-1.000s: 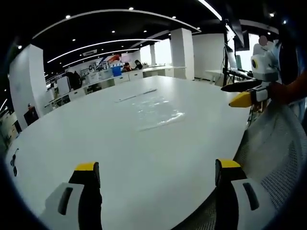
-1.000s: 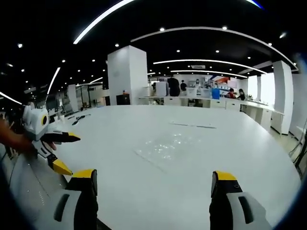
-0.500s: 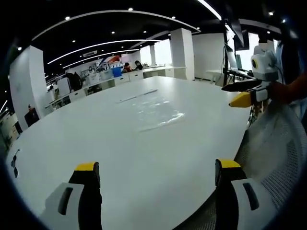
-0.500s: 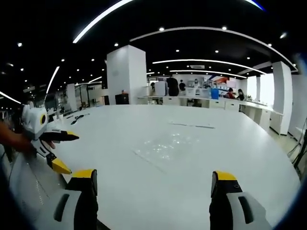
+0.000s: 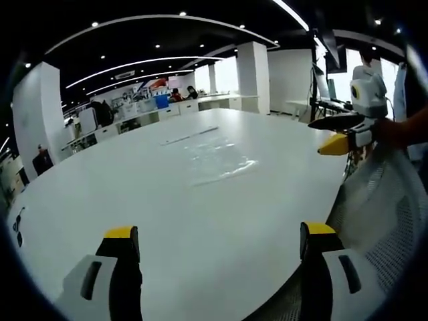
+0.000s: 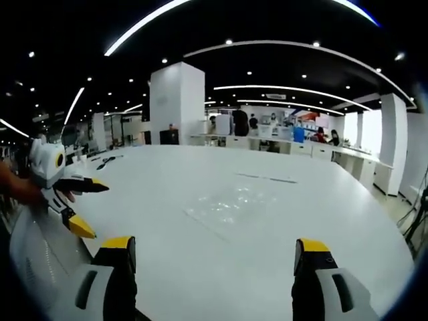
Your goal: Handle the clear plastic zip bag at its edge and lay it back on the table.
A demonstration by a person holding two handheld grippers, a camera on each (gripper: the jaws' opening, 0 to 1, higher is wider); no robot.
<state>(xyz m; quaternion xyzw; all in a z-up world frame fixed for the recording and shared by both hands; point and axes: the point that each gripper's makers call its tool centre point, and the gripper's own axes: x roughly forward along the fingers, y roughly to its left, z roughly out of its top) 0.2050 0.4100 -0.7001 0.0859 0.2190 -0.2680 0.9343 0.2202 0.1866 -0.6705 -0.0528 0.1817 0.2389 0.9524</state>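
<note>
Big open-plan office, ceiling light strips overhead and a white pillar at about 11 o'clock in the right gripper view. Everything sits on a wide white table. Clear zip bag is lying flat on it, roughly 1 o'clock from the left gripper and well apart from it. In the right gripper view the bag sits near 12 o'clock, ahead of the right gripper. Both grippers have their jaws spread wide with nothing between them. Right gripper also pokes into the left gripper view at 2 o'clock, held by a hand, over a mesh chair back. Thin strip lies beyond the bag.
</note>
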